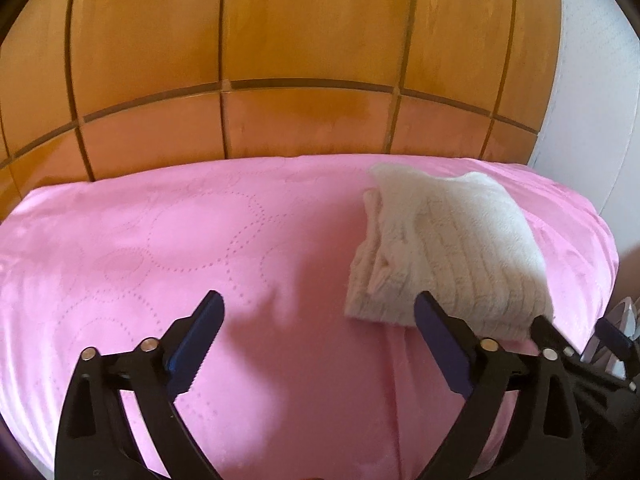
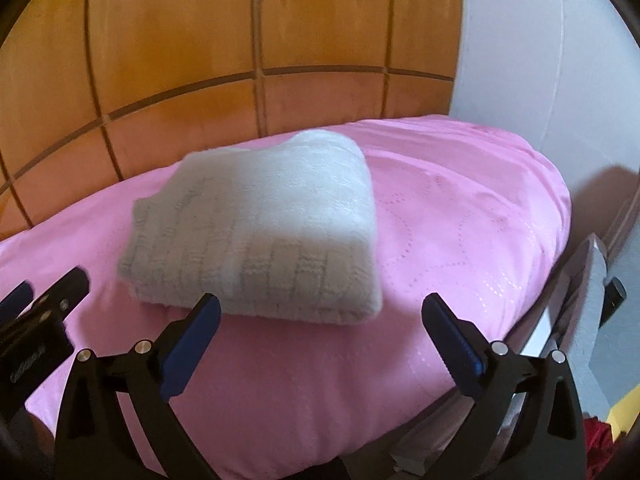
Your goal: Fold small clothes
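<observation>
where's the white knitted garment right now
The folded white knitted garment lies on the pink bedspread near the wooden headboard, just ahead of both open grippers.

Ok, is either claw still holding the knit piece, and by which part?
Nothing is held. The left claw and the right claw both stand open and empty over the pink bedcover; the folded white knit sweater lies free on it.

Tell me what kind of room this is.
Probably a bedroom. A pink quilted bedspread covers a soft bed-like surface, a wooden panelled headboard stands behind it against a white wall, and a folded cream knit garment lies on the cover.
</observation>
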`<state>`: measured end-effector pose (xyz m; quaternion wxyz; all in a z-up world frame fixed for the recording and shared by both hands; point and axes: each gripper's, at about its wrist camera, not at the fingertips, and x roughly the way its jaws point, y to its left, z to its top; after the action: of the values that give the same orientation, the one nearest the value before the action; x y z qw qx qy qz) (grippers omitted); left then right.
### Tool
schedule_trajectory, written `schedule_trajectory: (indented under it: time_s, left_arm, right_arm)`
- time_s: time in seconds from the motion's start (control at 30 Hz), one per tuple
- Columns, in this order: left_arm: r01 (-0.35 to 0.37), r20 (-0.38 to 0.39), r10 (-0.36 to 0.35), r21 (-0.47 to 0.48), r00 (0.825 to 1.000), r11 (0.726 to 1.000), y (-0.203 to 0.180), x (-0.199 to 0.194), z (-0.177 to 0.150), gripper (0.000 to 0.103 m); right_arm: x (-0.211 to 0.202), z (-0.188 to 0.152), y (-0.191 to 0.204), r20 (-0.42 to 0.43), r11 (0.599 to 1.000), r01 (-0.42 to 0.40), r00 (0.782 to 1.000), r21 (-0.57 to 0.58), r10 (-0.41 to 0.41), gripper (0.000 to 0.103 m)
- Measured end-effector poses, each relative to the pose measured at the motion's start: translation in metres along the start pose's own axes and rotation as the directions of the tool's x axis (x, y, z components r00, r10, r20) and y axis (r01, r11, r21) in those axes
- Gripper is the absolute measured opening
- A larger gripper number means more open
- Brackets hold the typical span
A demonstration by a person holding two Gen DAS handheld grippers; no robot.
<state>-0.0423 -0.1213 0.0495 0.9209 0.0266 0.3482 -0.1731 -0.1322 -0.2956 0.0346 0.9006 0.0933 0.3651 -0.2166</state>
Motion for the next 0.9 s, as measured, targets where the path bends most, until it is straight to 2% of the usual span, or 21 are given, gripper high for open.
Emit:
schedule_trajectory:
  time_s: [0.17, 0.4, 0.9]
  left_arm:
    - [-0.015, 0.005, 0.015, -0.01, 1.0, 1.0, 0.003, -0.003, -0.003, 0.099]
    - [-0.016, 0.004, 0.016, -0.008, 1.0, 1.0, 0.0, -0.002, -0.002, 0.099]
    - [-0.039, -0.002, 0.039, 0.013, 0.999, 0.999, -0.005, 0.002, -0.005, 0.099]
  right_arm:
    - [-0.003, 0.003, 0.0, 0.023, 1.0, 0.022, 0.999, 0.013, -0.023, 0.1]
    - [0.0, -0.003, 0.007, 0.009, 1.0, -0.008, 1.0, -0.008, 0.008, 0.1]
    - [0.007, -0.007, 0.009, 0.005, 1.0, -0.019, 1.0, -0.012, 0.019, 0.101]
